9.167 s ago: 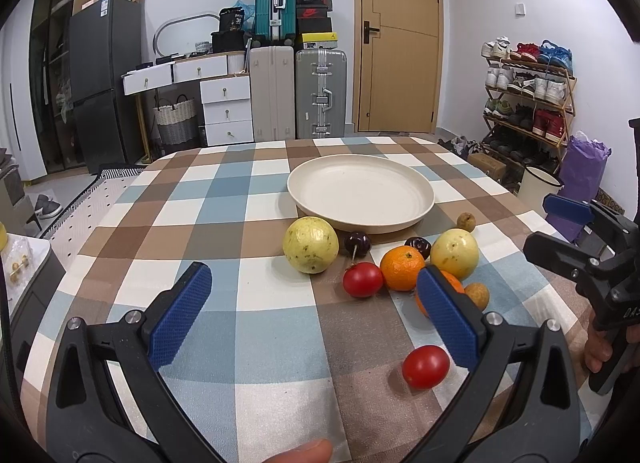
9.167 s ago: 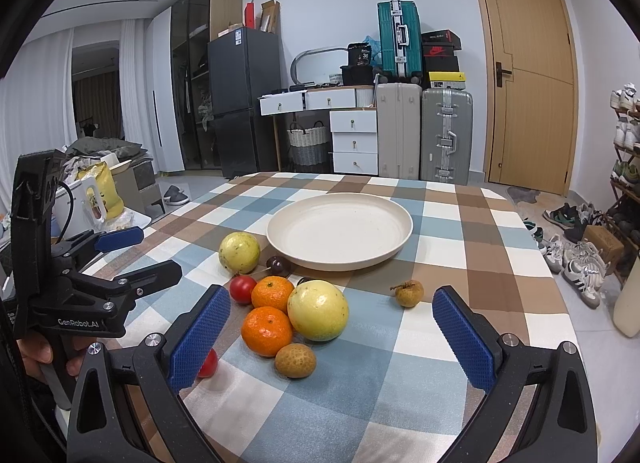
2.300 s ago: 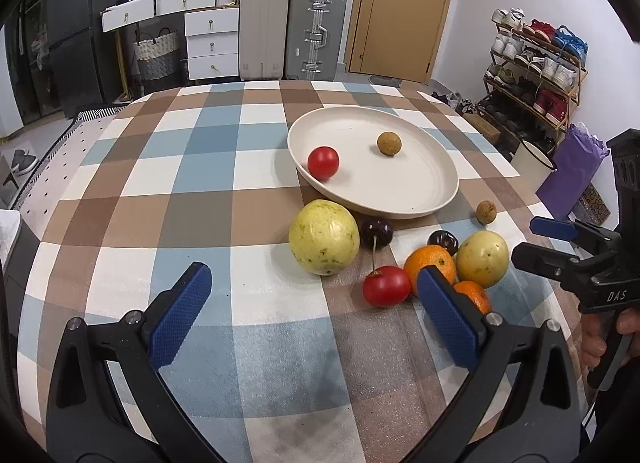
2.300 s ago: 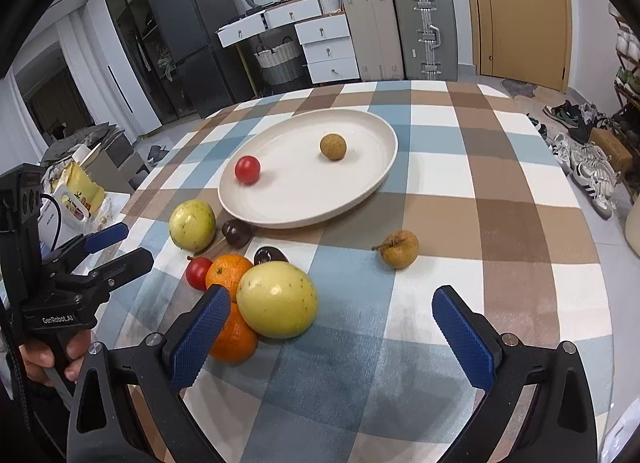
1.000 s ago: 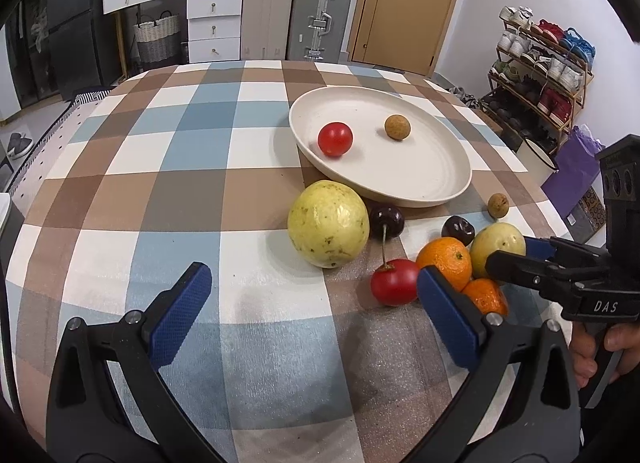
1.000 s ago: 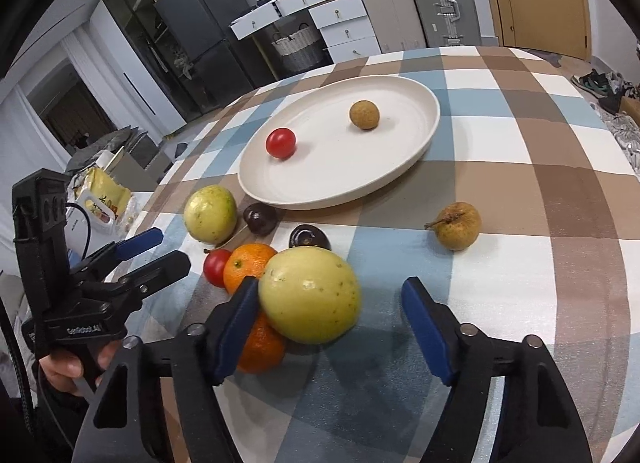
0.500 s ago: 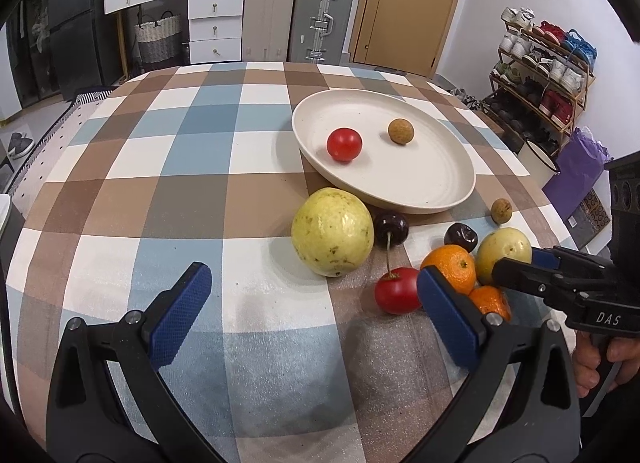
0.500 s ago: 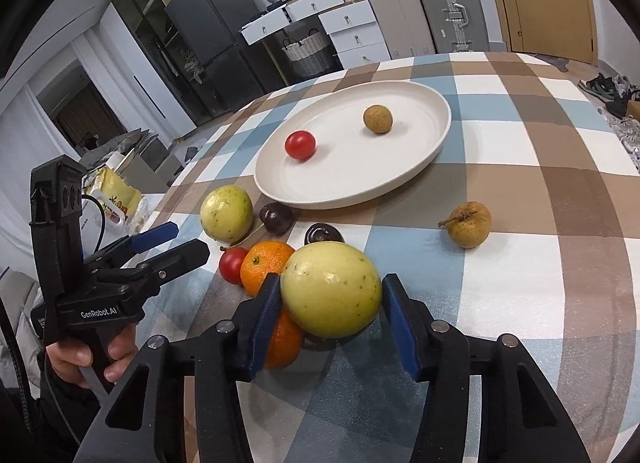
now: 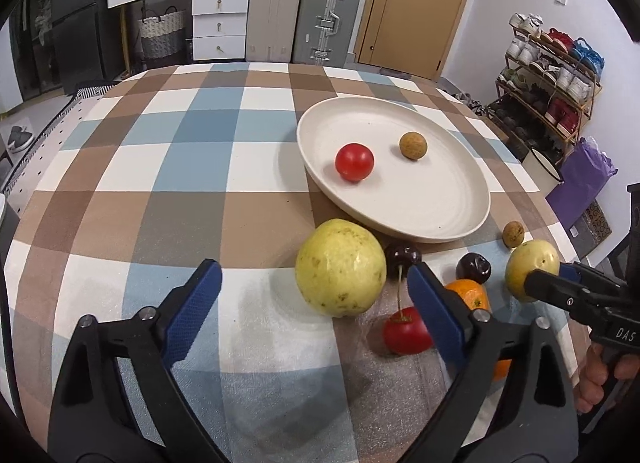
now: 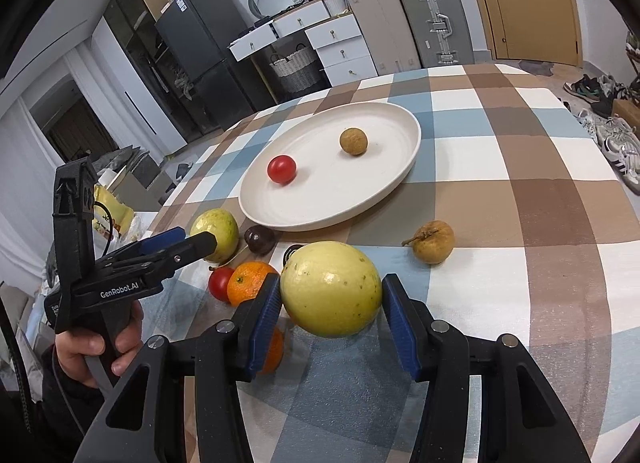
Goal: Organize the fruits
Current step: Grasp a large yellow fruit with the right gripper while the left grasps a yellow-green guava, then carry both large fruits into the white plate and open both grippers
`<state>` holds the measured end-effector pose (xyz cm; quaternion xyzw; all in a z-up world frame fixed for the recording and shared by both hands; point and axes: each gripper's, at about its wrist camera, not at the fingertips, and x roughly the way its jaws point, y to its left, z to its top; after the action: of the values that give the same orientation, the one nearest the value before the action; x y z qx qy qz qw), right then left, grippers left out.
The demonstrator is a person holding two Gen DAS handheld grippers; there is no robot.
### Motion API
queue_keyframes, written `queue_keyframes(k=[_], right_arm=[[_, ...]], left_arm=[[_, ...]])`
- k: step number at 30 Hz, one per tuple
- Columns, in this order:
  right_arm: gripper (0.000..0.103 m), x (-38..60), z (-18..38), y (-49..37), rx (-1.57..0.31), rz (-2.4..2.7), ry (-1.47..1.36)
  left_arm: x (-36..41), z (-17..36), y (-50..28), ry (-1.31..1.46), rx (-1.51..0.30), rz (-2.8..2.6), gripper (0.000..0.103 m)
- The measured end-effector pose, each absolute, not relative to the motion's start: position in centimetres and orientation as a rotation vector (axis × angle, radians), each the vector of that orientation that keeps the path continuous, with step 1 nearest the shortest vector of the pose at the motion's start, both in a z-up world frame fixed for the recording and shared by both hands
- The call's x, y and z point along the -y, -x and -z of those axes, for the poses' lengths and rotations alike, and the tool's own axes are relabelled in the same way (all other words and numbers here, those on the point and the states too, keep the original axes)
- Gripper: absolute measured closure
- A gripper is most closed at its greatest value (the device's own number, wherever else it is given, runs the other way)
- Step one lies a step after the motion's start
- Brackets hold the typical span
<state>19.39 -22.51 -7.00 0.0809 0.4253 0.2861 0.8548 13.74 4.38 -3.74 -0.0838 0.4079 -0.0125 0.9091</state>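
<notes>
Fruits are being gathered from a loose cluster near the counter's near edge onto the wide, shallow cream plate [image 10: 404, 167], which lies toward the middle of the checked cloth and already holds a glossy red tomato [image 10: 281, 169] and a small, rough brown longan [image 10: 353, 141]. The largest piece, a pale yellow-green guava [image 9: 341, 267] with a speckled, slightly bumpy skin, lies just beside the plate's near rim; the left tool [image 9: 314, 295] is closing its wide-set jaws toward it, pads not yet touching, probably to carry it over next. A second, smoother yellow round fruit [image 10: 331, 288] is pinched on both sides by the right tool [image 10: 328, 313] and looks raised off the cloth, likely bound for the plate. Behind it sit two oranges [image 10: 250, 281] with dimpled peel, another shiny tomato [image 10: 220, 283], two dark cherries [image 10: 260, 239], one with a long thin stem, and, apart toward the right edge, a wrinkled brown stemmed fruit [image 10: 434, 241].
</notes>
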Motion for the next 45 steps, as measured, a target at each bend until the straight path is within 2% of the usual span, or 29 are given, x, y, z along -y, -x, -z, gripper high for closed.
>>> queue_keyframes(k=[6, 8, 28, 45], right_arm=[[0.051, 22.6, 6.9, -19.3, -0.892, -0.595, -0.167], [0.051, 22.5, 6.8, -19.3, -0.891, -0.592, -0.164], [0.051, 22.4, 5.6, -19.8, -0.863, -0.577, -0.15], [0.051, 21.3, 3.4, -22.6, -0.818, -0.578, -0.15]], left_arm=[[-4.1, 4.4, -14.4, 0.19, -0.867, 0.059, 0.036], [-4.0, 4.7, -14.7, 0.209, -0.878, 0.09, 0.056], [-3.0, 1.5, -12.1, 0.187, -0.783, 0.124, 0.057], [-1.6, -0.5, -13.6, 0.168, -0.743, 0.15, 0.057]])
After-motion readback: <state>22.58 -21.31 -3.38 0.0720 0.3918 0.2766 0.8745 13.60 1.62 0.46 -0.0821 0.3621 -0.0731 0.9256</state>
